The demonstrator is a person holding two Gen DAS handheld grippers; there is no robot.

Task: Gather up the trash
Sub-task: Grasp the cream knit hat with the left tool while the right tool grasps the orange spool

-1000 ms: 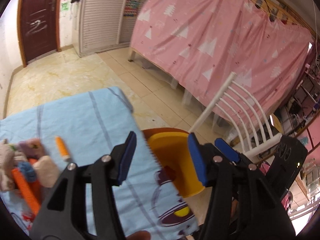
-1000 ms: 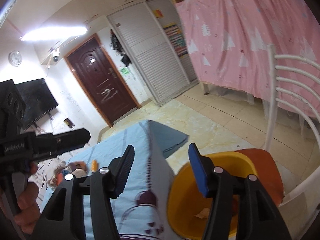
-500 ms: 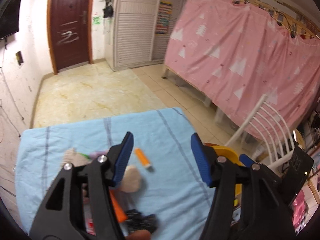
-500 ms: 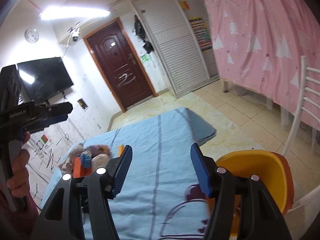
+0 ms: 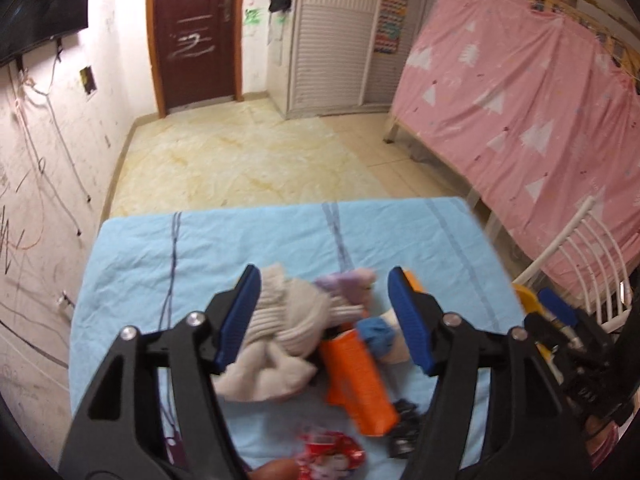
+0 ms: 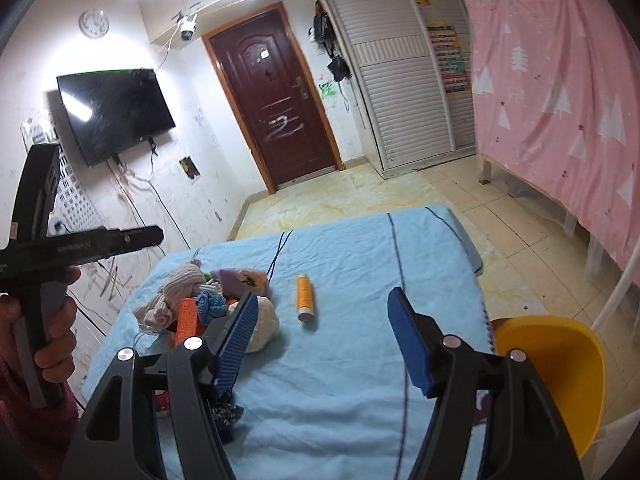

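A pile of trash lies on the blue-clothed table (image 5: 280,236): a beige knitted cloth (image 5: 280,328), an orange box (image 5: 356,376), a purple piece (image 5: 348,280), a blue scrap (image 5: 374,332) and a red wrapper (image 5: 328,452). My left gripper (image 5: 324,316) is open and empty, just above the pile. My right gripper (image 6: 320,340) is open and empty over the table. The pile (image 6: 200,296) shows at its left, and an orange tube (image 6: 305,297) lies alone ahead of it. A yellow bin (image 6: 556,368) stands off the table's right edge.
A white chair (image 5: 580,256) holds the bin (image 5: 524,292) to the right of the table. A pink curtain (image 5: 520,100) hangs along the right wall. A brown door (image 6: 276,100) and a wall TV (image 6: 114,112) are at the back. The left gripper's handle (image 6: 44,256) shows at left.
Both grippers have swung left, away from the yellow bin and toward the table. The left gripper now hangs over the trash pile. Both stayed open.
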